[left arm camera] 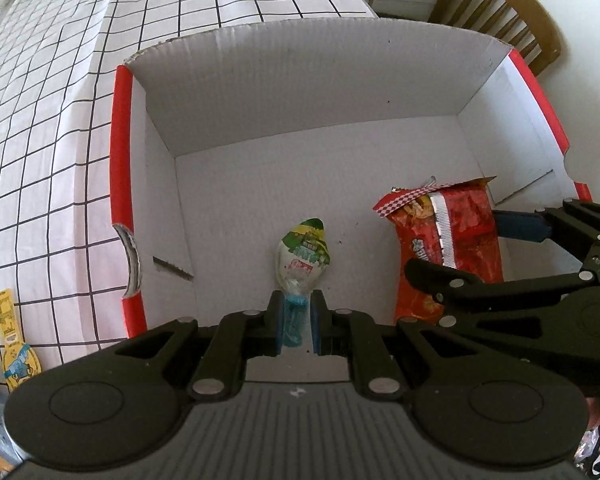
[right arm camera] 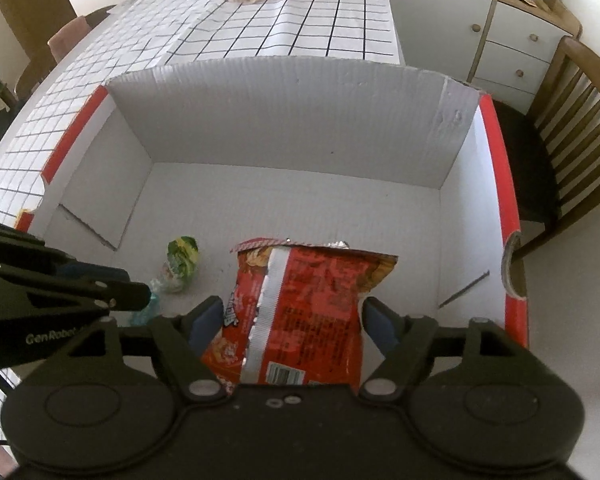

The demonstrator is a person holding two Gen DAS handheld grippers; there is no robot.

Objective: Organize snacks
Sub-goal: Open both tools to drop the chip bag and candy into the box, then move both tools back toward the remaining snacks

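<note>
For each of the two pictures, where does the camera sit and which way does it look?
Left wrist: sits on the left claw, looking steeply down into the white box; the claw pinches a small green candy, and the right claw shows at right.
Right wrist: sits on the right claw, looking down at the red snack bag between its open fingers.
Both show box, bag, candy and checked tablecloth.

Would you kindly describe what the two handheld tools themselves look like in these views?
Both are matte black plastic. The left tool and right tool each have two round housings, linkage bars joined by silver rivets, and blue pads on the fingers. The body near the camera is ribbed. White "GenRobot" lettering marks the left one's side. No cables, hands or sleeves show.
</note>
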